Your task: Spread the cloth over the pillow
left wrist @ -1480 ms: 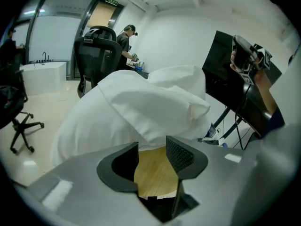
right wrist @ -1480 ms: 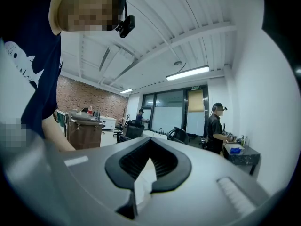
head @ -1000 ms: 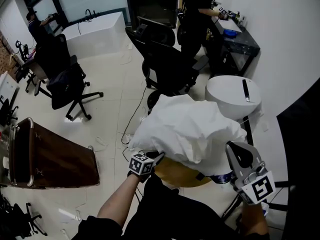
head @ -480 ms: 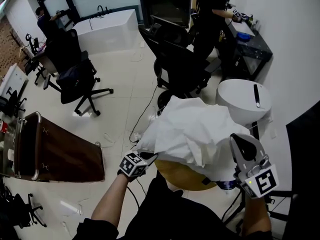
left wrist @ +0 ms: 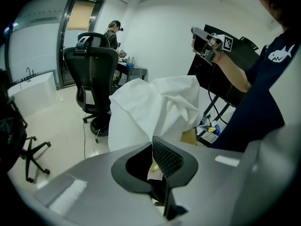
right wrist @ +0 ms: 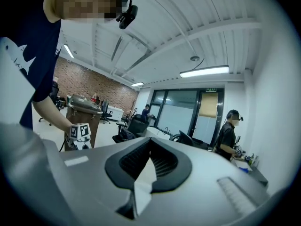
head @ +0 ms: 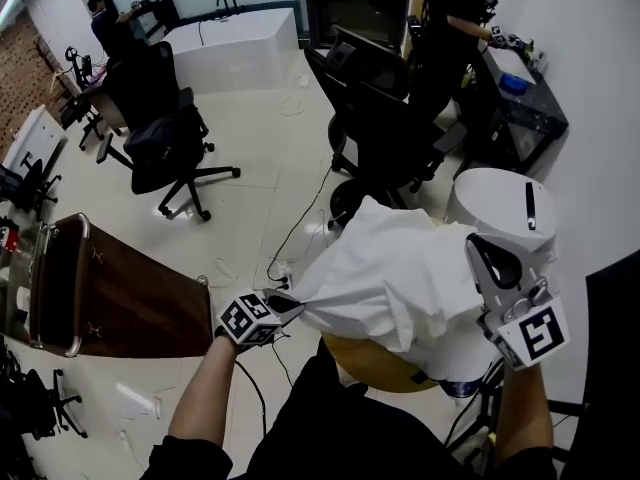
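A white cloth hangs bunched over a yellow pillow, whose lower edge shows beneath it in the head view. My left gripper is shut on the cloth's left corner and pulls it taut to the left. My right gripper is shut on the cloth's right edge, held up at the right. In the left gripper view the cloth fans out from the shut gripper, with a bit of pillow beside it. A strip of cloth shows between the jaws in the right gripper view.
Black office chairs stand just beyond the pillow, another stands at the left. A brown wooden cabinet is at the left. A round white table and a black desk stand at the right. A cable trails on the floor. People stand at the back.
Both grippers have drawn apart, the left going left and up, the right rising a little. The cloth is stretched wider between them and less heaped than before.
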